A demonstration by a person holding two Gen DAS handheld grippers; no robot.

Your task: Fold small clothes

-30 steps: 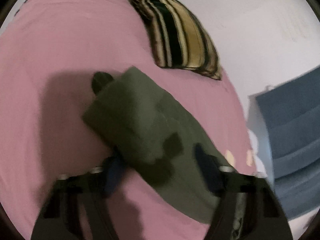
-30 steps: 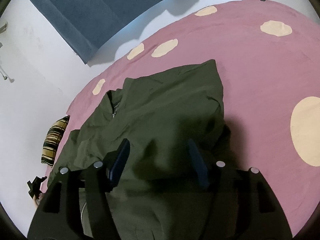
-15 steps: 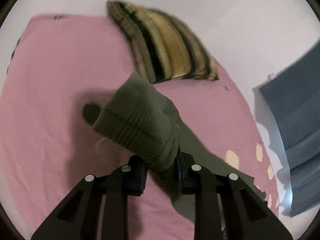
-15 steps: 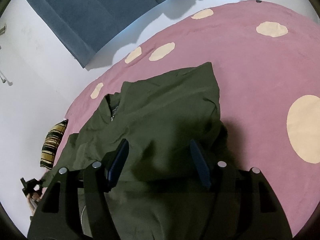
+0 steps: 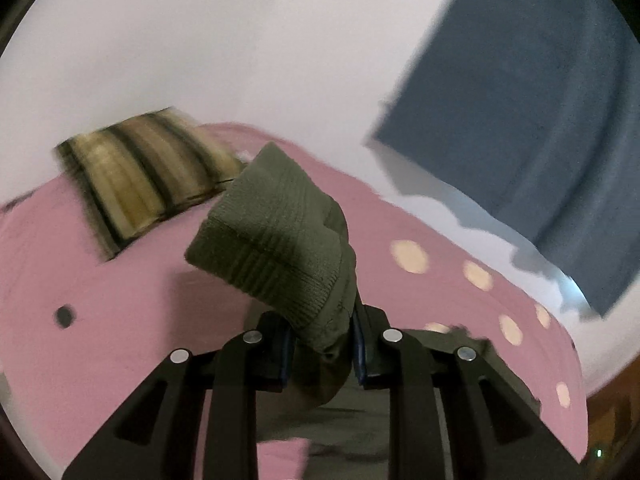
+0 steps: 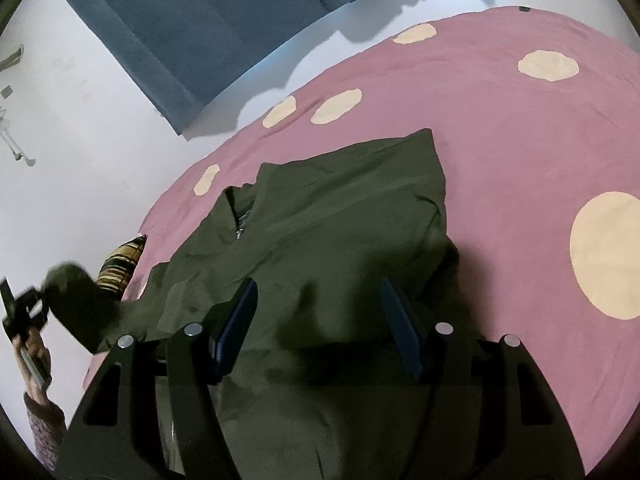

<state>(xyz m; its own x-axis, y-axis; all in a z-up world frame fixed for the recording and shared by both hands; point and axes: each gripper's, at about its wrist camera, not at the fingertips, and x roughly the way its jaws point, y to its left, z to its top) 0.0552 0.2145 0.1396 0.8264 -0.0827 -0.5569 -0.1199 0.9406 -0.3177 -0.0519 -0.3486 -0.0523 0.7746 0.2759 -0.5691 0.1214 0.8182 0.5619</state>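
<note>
Left tool [image 5: 320, 344] clamped on ribbed knit cuff [image 5: 276, 240] of olive-green zip jacket [image 6: 320, 232], lifted off pink spotted bedspread [image 6: 520, 140]. Right tool [image 6: 316, 320] apart, nothing gripped. Sleeve fold underway; body fold left.

You see an olive-green jacket [image 6: 328, 216] on a pink bedspread [image 6: 520, 152] with cream spots, a pillow [image 5: 140, 176] striped black and yellow, a blue curtain [image 5: 540, 120], a white wall [image 5: 240, 40].

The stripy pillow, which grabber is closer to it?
Left. The left gripper, pinching the jacket's cuff, is beside the striped pillow. The right gripper is open over the jacket's body, farther away.
</note>
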